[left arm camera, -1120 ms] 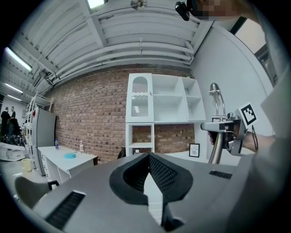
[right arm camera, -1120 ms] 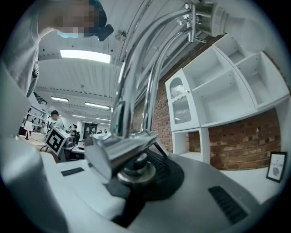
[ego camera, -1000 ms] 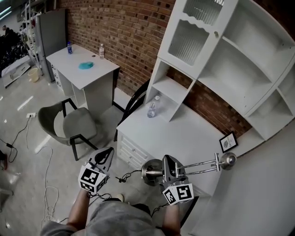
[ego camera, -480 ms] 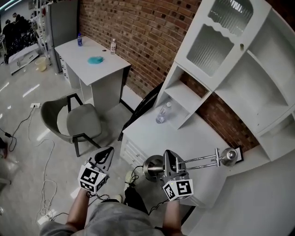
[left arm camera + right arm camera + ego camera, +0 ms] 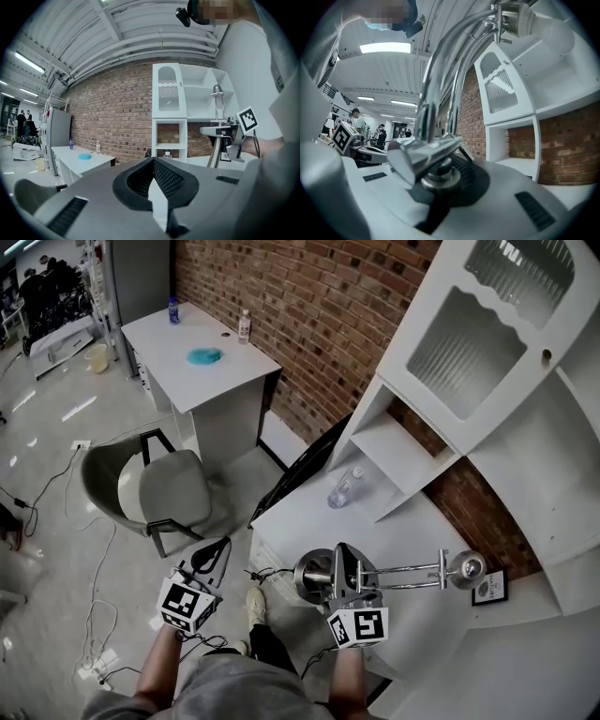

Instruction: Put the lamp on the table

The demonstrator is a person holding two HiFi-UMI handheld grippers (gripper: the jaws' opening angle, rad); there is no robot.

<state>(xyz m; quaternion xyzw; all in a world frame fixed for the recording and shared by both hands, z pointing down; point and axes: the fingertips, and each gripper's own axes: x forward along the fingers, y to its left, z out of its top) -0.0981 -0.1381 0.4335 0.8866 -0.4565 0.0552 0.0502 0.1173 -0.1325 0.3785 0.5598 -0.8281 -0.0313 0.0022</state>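
Note:
A chrome lamp (image 5: pixel 403 570) lies level in the air, with its round base (image 5: pixel 312 576) to the left and its head (image 5: pixel 466 568) to the right. My right gripper (image 5: pixel 344 563) is shut on its stem just beside the base. In the right gripper view the shiny stem (image 5: pixel 440 93) rises out of the closed jaws (image 5: pixel 438 176). The lamp hangs over the front part of the white table (image 5: pixel 403 521). My left gripper (image 5: pixel 221 547) is to the left, off the table's corner and over the floor, shut and holding nothing (image 5: pixel 157 173). From there the lamp's pole (image 5: pixel 214 154) shows at the right.
A clear bottle (image 5: pixel 343 488) stands at the table's back by a white shelf unit (image 5: pixel 441 409). A small framed picture (image 5: pixel 490 587) leans at the right. A grey chair (image 5: pixel 159 488), a second desk (image 5: pixel 202 357) and floor cables (image 5: pixel 94 615) lie to the left.
Both grippers and the lamp have come closer to the white table. The lamp's base, which hung off the front edge, is now over the table's front part. The grip has not changed.

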